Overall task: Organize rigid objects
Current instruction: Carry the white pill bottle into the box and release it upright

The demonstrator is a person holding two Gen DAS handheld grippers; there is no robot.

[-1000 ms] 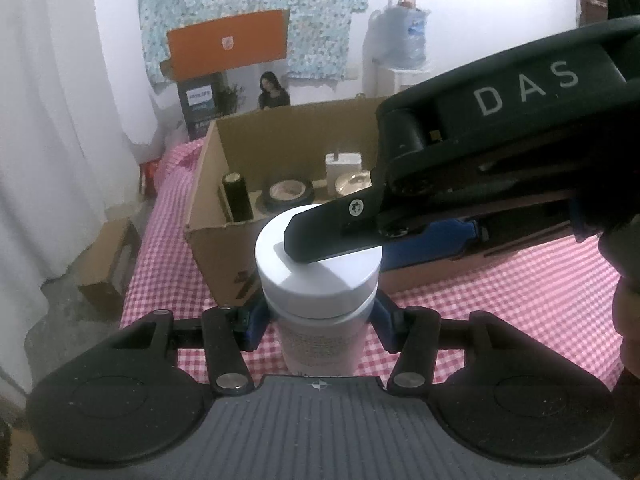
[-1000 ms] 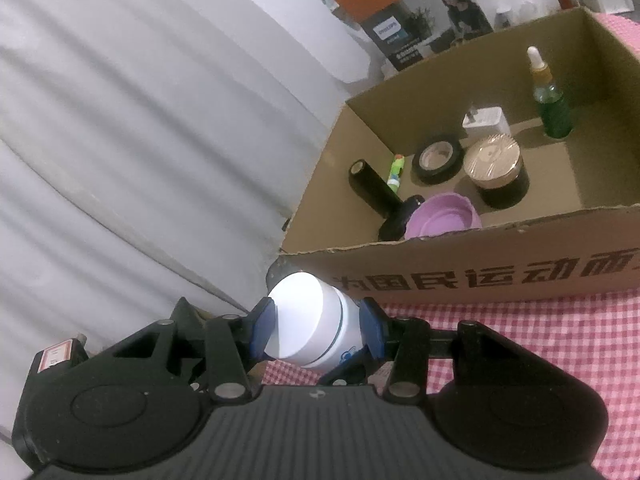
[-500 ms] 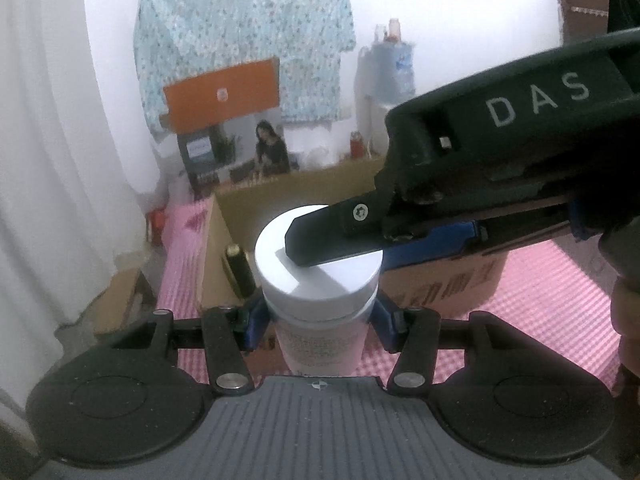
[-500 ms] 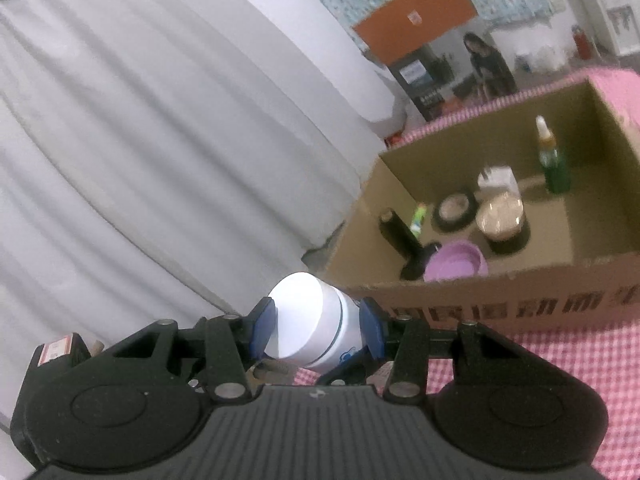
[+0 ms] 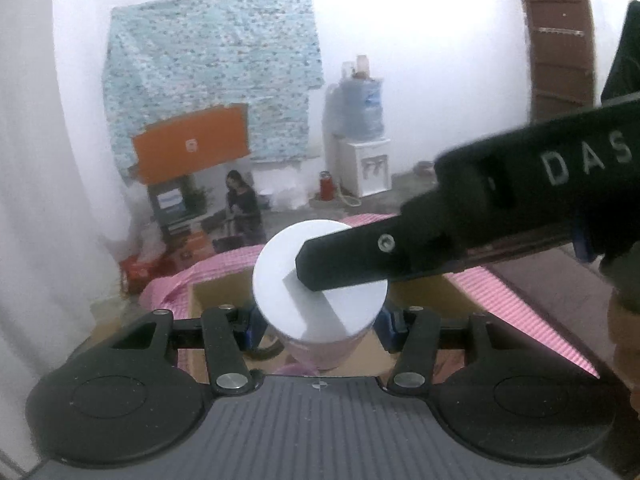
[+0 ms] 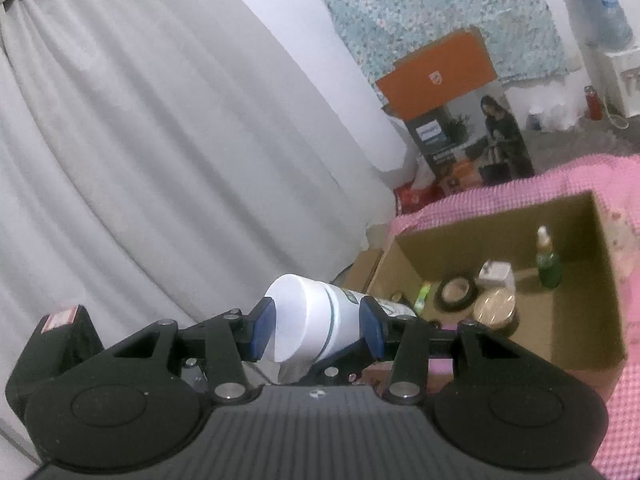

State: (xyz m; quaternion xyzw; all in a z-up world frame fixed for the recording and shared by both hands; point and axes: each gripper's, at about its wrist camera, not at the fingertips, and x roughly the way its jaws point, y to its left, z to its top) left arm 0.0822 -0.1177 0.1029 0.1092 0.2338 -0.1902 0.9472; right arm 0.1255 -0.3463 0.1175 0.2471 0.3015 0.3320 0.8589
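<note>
A white-lidded jar [image 5: 320,280] is held by both grippers at once, high above the open cardboard box [image 6: 576,344]. My left gripper [image 5: 318,324] is shut on the jar's body. My right gripper [image 6: 316,326] is shut on the jar's white lid [image 6: 296,320], and one of its fingers [image 5: 352,260] crosses the lid in the left wrist view. The box holds a green dropper bottle [image 6: 547,260], a white block [image 6: 496,274], a tape roll [image 6: 456,292] and a gold-lidded jar [image 6: 496,310].
The box stands on a pink checked cloth [image 6: 568,176]. A white curtain [image 6: 160,140] hangs to the left. An orange and dark carton [image 6: 460,108] and a water dispenser [image 5: 360,136] stand by the far wall.
Both grippers have lifted the jar together, up and over the box; the box has dropped low in both views. Both grips are unchanged.
</note>
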